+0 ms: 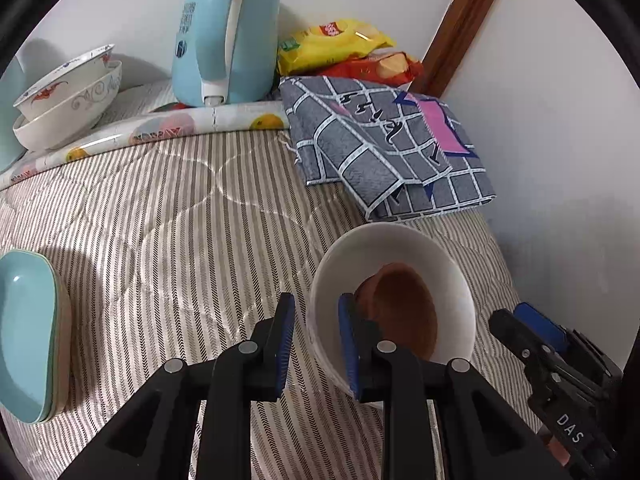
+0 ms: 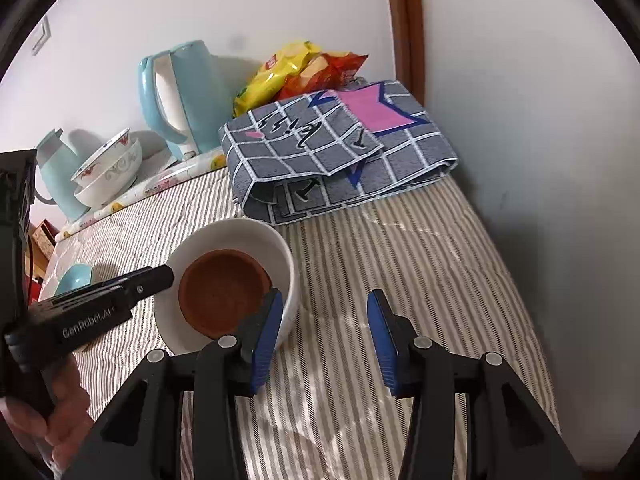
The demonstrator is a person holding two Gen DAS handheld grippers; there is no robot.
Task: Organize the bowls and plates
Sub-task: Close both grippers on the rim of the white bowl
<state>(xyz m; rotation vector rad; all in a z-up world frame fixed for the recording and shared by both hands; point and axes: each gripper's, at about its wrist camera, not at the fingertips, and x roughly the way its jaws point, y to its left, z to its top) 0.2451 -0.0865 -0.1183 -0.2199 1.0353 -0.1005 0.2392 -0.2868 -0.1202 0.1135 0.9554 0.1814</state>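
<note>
A white bowl point(image 1: 448, 280) with a brown dish point(image 1: 404, 312) inside sits on the striped cover. My left gripper point(image 1: 316, 344) is open, its jaws straddling the bowl's near-left rim, one finger inside and one outside. In the right wrist view the same bowl point(image 2: 280, 256) and brown dish point(image 2: 220, 292) lie left of my right gripper point(image 2: 324, 340), which is open and empty with its left finger touching the bowl's rim. Two stacked patterned bowls point(image 1: 68, 100) stand at the back left. A stack of teal plates point(image 1: 28, 336) lies at the left edge.
A light-blue kettle point(image 1: 228, 32), snack bags point(image 1: 336, 48) and a folded grey checked cloth point(image 1: 384, 148) sit at the back by the wall. A teal jug point(image 2: 56, 176) stands behind the stacked bowls point(image 2: 108, 168). The right gripper's body point(image 1: 560, 368) shows at lower right.
</note>
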